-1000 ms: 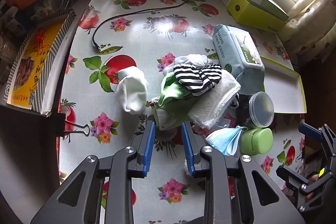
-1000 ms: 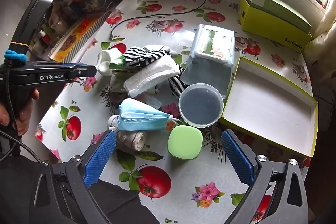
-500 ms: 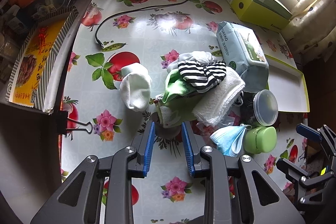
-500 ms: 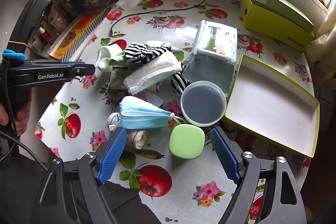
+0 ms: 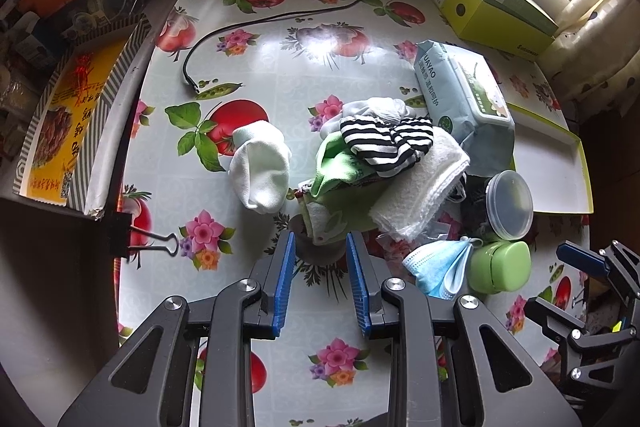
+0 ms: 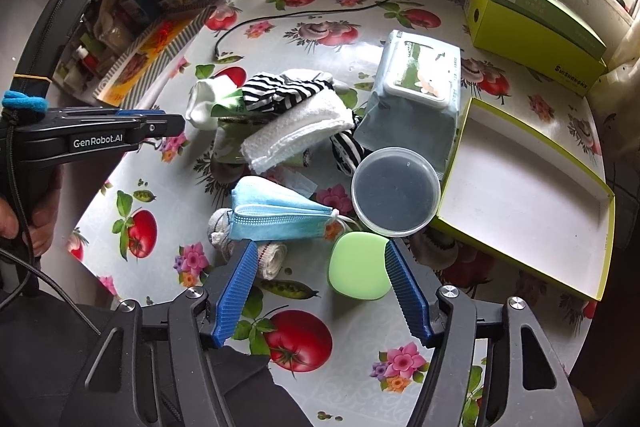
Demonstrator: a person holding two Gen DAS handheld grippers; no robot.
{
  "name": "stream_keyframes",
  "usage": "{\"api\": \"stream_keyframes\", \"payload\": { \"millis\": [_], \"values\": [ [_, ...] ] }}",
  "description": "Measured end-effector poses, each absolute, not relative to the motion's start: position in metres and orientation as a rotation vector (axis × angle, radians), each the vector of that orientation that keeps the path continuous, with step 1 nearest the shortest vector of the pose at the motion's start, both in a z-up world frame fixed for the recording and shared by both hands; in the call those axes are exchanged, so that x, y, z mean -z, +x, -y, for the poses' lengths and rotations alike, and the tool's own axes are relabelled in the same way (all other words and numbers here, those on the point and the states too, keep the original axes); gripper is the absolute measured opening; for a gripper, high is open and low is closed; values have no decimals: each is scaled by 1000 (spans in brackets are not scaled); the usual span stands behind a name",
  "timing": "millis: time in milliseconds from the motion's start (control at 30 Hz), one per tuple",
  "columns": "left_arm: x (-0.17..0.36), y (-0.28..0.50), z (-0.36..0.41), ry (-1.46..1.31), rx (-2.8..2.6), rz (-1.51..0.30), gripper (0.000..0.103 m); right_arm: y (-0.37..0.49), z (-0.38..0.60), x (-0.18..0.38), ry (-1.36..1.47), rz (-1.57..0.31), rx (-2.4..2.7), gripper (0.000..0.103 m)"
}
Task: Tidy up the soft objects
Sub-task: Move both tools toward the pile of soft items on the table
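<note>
Soft things lie heaped mid-tabletop, toward the right edge.

Left wrist view:
- My left gripper hangs over the near side of the heap, jaws partly apart and holding nothing; the near corner of the green cloth shows between the tips, pads not pressing it.
- Striped sock sits on top of the heap; its long axis runs left to right across the view. Light and limp, I judge; best pinched at a bunched fold.
- White towel is folded, its long axis slanting from the near side up toward the wipes pack. Thick but floppy; I would take the folded edge so it does not unfold.
- White sock lies alone, left of the heap and apart from it, long axis running near to far. Easiest single pick.
- Face mask lies just beside the green case.

Right wrist view:
- My right gripper has its jaws closing, wide apart, not clamped. The mask's near edge and the green case lie between the tips; whether the right pad touches the case I cannot tell.
- Mask is pleated and very light, long axis left to right, ear loops trailing right. I would pinch mid-pleat; loops may snag the round tub.
- Open yellow-green box sits at the right edge, a likely home in my judgement.
</note>
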State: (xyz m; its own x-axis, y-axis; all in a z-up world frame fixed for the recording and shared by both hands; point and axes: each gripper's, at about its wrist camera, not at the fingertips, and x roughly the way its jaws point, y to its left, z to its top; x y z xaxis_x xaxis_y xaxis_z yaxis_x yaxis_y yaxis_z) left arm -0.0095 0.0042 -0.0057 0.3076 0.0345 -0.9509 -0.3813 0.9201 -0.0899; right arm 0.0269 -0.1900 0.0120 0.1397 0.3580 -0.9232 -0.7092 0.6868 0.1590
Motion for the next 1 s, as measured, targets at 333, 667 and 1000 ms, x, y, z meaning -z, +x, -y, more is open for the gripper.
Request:
{"api": "stream_keyframes", "payload": {
  "millis": [333, 667, 1000],
  "values": [
    [6, -10, -5, -323, -284, -1228, 27, 27, 186, -10, -348, -1204, -829, 66],
    [8, -9, -7, -312, -292, -1237, 27, 28, 184, -9, -328, -1228, -845, 66],
    [10, -8, -11, -328, -283, -1245, 27, 30, 180, -7, -330, -1239, -856, 66]
  ]
}}
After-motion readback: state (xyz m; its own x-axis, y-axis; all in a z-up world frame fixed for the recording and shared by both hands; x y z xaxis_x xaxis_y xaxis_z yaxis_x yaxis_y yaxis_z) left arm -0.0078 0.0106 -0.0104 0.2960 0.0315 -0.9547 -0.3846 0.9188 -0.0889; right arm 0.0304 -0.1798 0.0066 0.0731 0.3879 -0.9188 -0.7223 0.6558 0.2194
